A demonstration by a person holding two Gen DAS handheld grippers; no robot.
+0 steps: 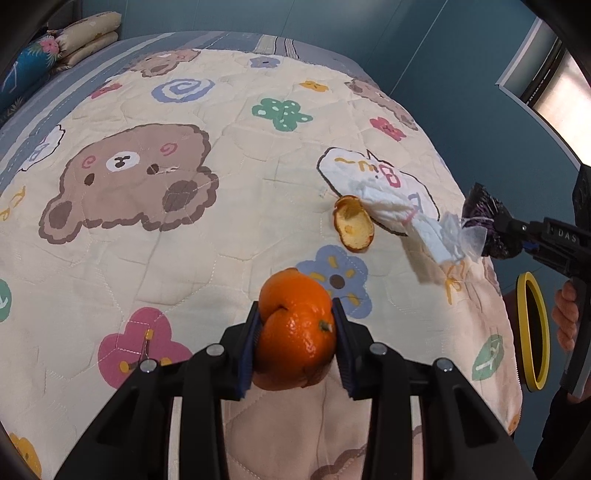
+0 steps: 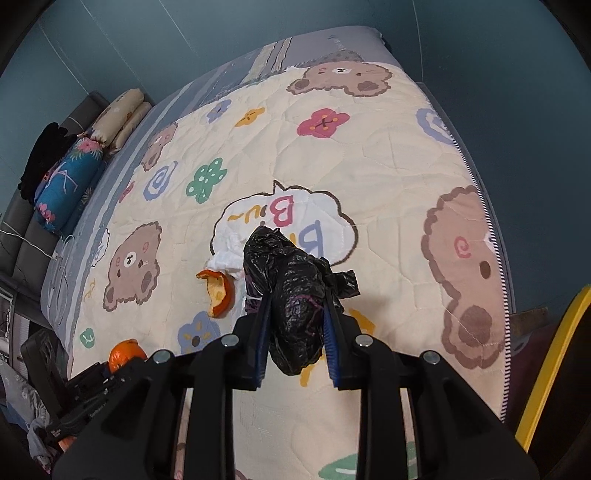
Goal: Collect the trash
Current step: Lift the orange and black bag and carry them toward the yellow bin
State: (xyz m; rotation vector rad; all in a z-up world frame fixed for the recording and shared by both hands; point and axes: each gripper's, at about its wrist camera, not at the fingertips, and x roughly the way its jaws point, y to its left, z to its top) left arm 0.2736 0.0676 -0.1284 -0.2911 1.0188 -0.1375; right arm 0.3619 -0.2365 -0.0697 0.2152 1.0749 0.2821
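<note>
My left gripper (image 1: 295, 325) is shut on a bundle of orange peel (image 1: 295, 328) and holds it just above the bear-print quilt (image 1: 229, 229); the peel also shows in the right wrist view (image 2: 123, 353). My right gripper (image 2: 297, 328) is shut on a crumpled black plastic bag (image 2: 291, 291), which also shows at the right of the left wrist view (image 1: 487, 218). A loose piece of orange peel (image 1: 352, 223) (image 2: 218, 290) lies on the quilt beside a crumpled white tissue (image 1: 399, 214) (image 2: 229, 254), which touches the bag.
A yellow-rimmed bin (image 1: 532, 332) (image 2: 550, 369) stands beside the bed on the right. Folded pillows (image 1: 85, 35) (image 2: 122, 118) and a blue floral bolster (image 2: 68, 184) lie at the head of the bed. Blue walls surround the bed.
</note>
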